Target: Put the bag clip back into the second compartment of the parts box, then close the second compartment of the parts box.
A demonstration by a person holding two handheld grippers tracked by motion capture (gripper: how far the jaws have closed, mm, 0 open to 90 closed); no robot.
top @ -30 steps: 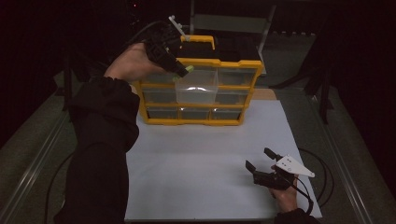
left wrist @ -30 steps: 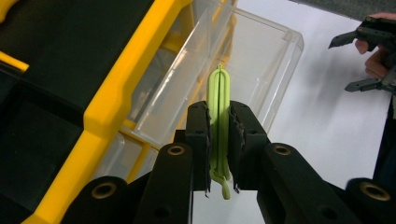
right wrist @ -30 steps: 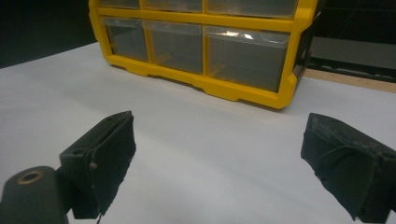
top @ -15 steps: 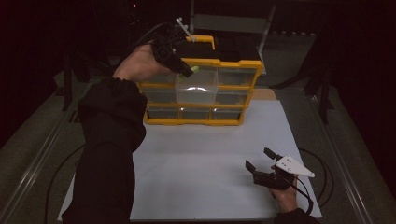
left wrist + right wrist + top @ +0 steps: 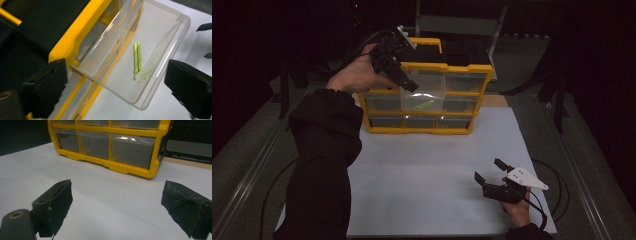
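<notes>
We hold our left gripper above the pulled-out clear drawer of the yellow organizer; its jaws have just been opening and stand wide with nothing between them. The green clip lies in that drawer. Our right gripper rests wide open and empty on the white bench.

A darkened recording bench: white sheet over the table; black surround. Yellow parts cabinet suggests a workshop.
</notes>
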